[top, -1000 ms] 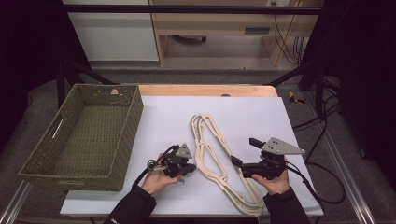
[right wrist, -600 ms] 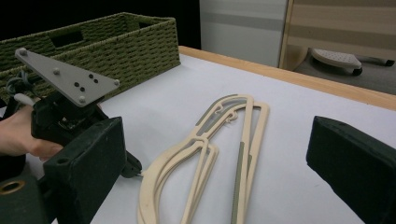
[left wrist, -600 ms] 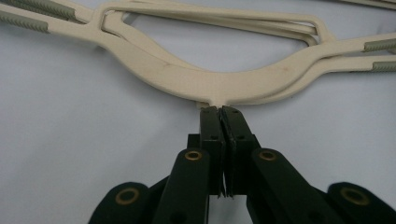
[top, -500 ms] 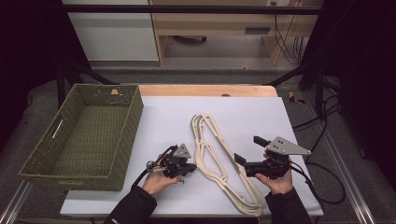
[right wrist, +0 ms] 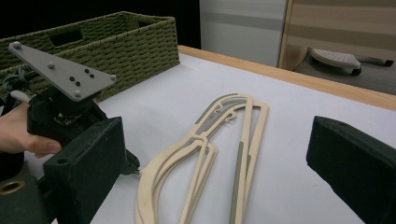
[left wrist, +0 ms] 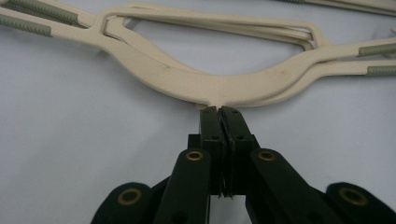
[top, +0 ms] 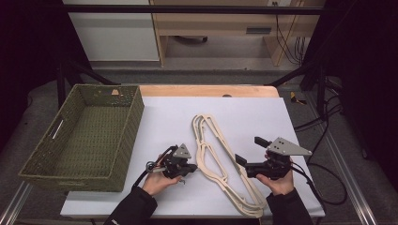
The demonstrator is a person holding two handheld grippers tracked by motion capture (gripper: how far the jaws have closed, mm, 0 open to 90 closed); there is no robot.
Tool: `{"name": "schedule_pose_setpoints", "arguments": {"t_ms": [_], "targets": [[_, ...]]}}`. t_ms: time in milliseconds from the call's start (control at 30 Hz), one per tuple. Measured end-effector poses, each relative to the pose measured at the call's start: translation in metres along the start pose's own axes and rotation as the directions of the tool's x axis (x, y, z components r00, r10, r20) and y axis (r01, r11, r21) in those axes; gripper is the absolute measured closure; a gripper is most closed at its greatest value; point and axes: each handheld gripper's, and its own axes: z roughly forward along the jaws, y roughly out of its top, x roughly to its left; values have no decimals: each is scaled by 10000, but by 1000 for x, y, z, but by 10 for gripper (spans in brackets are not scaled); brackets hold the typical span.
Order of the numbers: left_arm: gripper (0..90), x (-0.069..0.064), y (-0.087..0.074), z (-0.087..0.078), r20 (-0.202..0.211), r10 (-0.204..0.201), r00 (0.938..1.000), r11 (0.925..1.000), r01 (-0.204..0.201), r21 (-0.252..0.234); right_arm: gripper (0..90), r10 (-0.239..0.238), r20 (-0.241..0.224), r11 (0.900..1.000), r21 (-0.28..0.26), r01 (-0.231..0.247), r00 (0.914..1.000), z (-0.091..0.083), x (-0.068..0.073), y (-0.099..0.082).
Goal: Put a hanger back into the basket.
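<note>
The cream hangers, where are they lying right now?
In the high view the cream hangers lie flat on the white table, between the left gripper and right gripper, right of the green basket.

High view fixed above the near table edge, facing forward and down, left gripper view close and low on the hangers (left wrist: 210, 84), right gripper view low, facing the basket (right wrist: 112, 42), hangers common to all.

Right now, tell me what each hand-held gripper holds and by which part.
The left hand-held gripper is shut on the hook stub at the middle of the top cream hanger. The right hand-held gripper is open and holds nothing.
</note>
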Motion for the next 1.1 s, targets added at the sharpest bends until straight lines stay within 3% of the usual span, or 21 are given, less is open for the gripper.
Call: {"name": "schedule_pose_setpoints", "arguments": {"t_ms": [433,500,867,1100], "targets": [[873,0,-4,1,6,-176,9998,9994,176,-312,52,2,28,10000,-61,-2,10000,-1,0,1],[874,1,-5,0,90,-480,9988,9963,485,-714,52,8,41,10000,-62,-7,10000,-2,0,1],[882,0,-6,2,-29,-211,9998,9988,209,-449,52,22,37,10000,-73,-21,10000,-1,0,1],[885,0,-2,-5,100,-271,9996,9976,277,-639,53,14,-64,10000,69,-13,10000,2,1,-1]]}}
